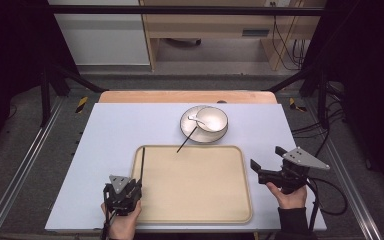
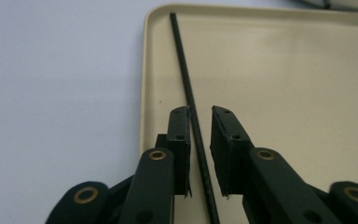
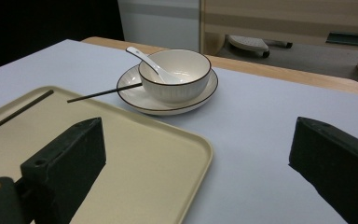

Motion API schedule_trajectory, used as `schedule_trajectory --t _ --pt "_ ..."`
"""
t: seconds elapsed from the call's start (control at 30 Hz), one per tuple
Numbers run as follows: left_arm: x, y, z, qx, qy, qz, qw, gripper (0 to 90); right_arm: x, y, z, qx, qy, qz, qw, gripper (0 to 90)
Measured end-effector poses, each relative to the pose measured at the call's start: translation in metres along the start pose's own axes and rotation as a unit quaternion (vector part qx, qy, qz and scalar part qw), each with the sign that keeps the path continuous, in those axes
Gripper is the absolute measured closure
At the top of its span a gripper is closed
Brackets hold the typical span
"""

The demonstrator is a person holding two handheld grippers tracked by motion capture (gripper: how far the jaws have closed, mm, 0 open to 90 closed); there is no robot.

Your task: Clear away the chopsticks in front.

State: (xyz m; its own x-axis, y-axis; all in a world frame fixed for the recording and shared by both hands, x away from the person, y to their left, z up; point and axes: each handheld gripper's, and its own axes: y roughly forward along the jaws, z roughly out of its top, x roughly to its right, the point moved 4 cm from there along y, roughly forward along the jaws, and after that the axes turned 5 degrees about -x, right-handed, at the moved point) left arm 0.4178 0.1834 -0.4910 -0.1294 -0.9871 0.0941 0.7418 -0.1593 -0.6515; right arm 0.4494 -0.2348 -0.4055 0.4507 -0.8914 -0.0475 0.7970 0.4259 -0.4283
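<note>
where the counter's near edge meets the person's hands, the left hand-held gripper (image 1: 124, 191) sits at the near left corner of the beige tray (image 1: 200, 210), jaws parted a little with a black chopstick (image 2: 189, 100) running between them; in the left gripper view the stick lies against the left pad and a clear gap separates it from the right pad, so not pinched. that chopstick lies along the tray's left rim, pointing toward the far edge. right hand-held gripper (image 1: 270, 165) is over the counter just off the tray's right rim, near the counter's right edge, jaws spread wide, nothing between them. farther on, a second chopstick (image 1: 186, 140) rests slanted, its far end on the plate (image 1: 188, 131), its near end over the tray's far rim. plate is past the tray toward the counter's far edge, with a white bowl (image 1: 213, 119) on it and a white spoon (image 3: 145, 59) leaning in the bowl.
</note>
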Motion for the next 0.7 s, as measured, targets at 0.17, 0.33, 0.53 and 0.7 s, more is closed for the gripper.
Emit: schedule_trajectory --t 0.17,0.33,0.53,0.7 --pt "0.000 -0.007 0.015 0.017 0.006 -0.027 0.9995 68.6 0.001 -0.001 0.000 0.002 0.000 0.000 1.0000 3.8" --pt "0.004 -0.012 0.035 0.046 0.031 -0.055 0.9969 58.8 0.001 -0.003 0.001 0.007 0.002 -0.001 1.0000 3.8" --pt "0.015 -0.014 0.059 0.079 0.075 -0.081 0.9907 46.6 0.002 -0.003 0.001 0.009 0.003 -0.004 0.9999 3.8" --pt "0.024 -0.009 0.077 0.094 0.104 -0.109 0.9841 36.9 0.003 -0.003 0.001 0.008 0.004 -0.005 0.9999 3.8"
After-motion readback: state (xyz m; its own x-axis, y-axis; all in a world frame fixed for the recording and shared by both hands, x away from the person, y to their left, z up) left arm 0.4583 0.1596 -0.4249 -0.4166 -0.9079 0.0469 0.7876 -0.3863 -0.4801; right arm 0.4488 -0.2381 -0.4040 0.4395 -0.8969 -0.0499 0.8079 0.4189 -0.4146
